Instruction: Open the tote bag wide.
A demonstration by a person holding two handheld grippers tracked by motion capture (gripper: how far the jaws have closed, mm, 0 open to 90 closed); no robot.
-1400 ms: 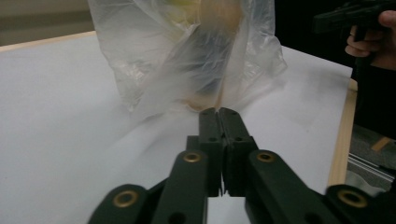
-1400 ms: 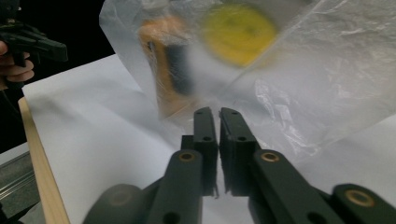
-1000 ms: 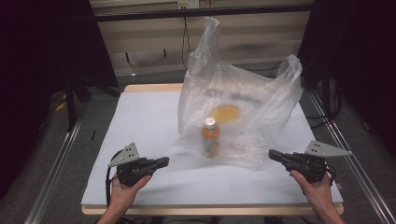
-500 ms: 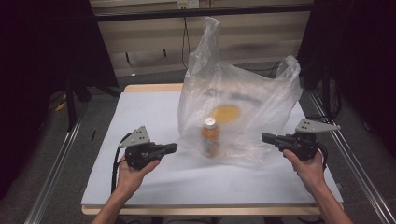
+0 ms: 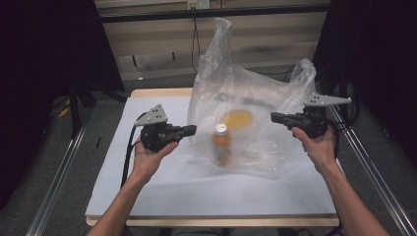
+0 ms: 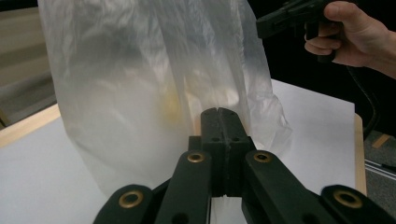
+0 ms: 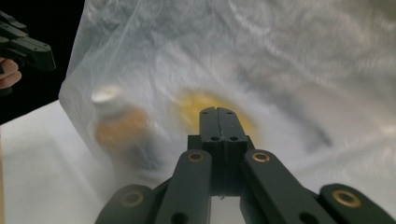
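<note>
Clear, crinkled plastic forms a tall bag (image 5: 246, 113) that stands on the white sheet covering the counter (image 5: 147, 191), near its far middle. Inside the bag, an amber bottle (image 5: 222, 145) with a white cap stands upright at the front, and a round yellow patch shows through the plastic behind it; what that patch is cannot be told.

From above, a person's two forearms come in from the bottom, each hand holding a black hand-held gripper. The left hand-held gripper (image 5: 192, 130) is held above the counter just beside the bag's left side, its tip pointing right toward the plastic and very near it; whether it touches cannot be told. The right hand-held gripper (image 5: 273, 117) is held on the bag's right side, its tip pointing left and lying over the plastic in this view.

Looking along the left hand-held gripper (image 6: 219, 112), its two jaws are pressed together with nothing between them, and the bag rises close ahead, with the other hand and its tool at the upper right.

Looking along the right hand-held gripper (image 7: 217, 111), its jaws are likewise pressed together and hold nothing. The bag is straight ahead, with the bottle blurred to the left of the jaws
</note>
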